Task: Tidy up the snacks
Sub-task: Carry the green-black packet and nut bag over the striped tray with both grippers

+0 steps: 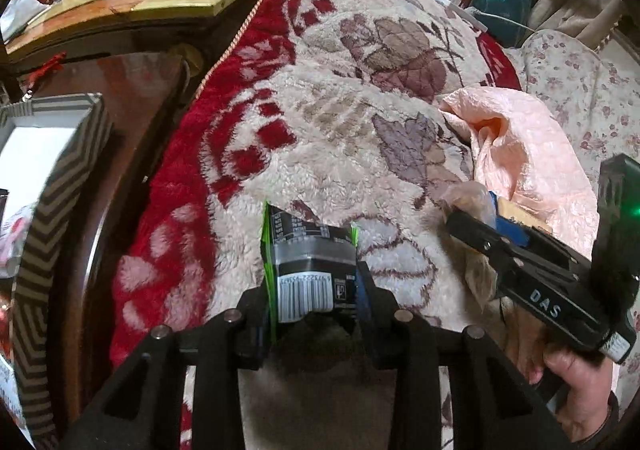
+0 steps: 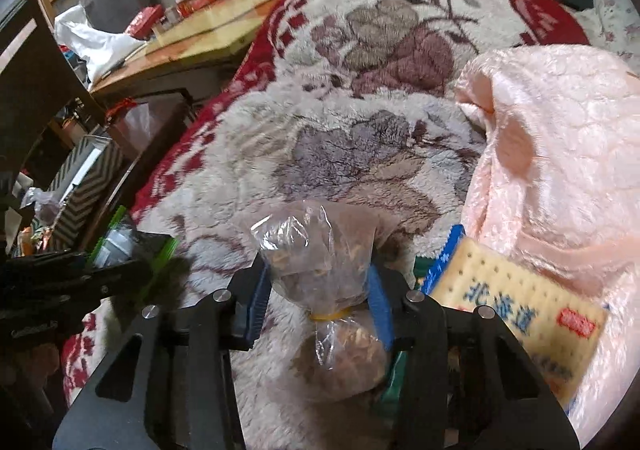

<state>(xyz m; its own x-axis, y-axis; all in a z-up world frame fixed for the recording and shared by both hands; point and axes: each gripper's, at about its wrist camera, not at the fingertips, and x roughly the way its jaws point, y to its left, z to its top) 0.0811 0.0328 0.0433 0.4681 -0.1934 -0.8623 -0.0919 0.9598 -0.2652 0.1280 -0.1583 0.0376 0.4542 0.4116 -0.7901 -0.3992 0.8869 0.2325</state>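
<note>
Black linkage arms fill the bottom of the left wrist view, and between them the left tool [image 1: 314, 282] clamps a small black snack packet [image 1: 308, 270] with bright green side seams, a white barcode panel and fine white print. Its pads press both green edges, and the packet is lifted just above a fluffy cream blanket [image 1: 320, 110] with red borders and brown leaf patterns. At the left edge stands a box with a zigzag-striped rim [image 1: 60, 186], white inside, on dark furniture beside the blanket.

Further right, the right tool [image 2: 320, 290] has its blue pads [image 2: 378, 306] against a clear plastic bag [image 2: 316, 274] of brown dried pieces, tied at its neck with a yellow rubber band [image 2: 332, 316]. The bag's knotted top rises between the fingers and its fuller part lies on the blanket under the tool. Both tools point steeply down. A hand [image 1: 576, 382] grips the right tool's handle from below. Just right of the bag, a cracker pack [image 2: 516, 314] with blue characters pokes out of a crinkled pink plastic bag [image 2: 560, 154] on the blanket.
</note>
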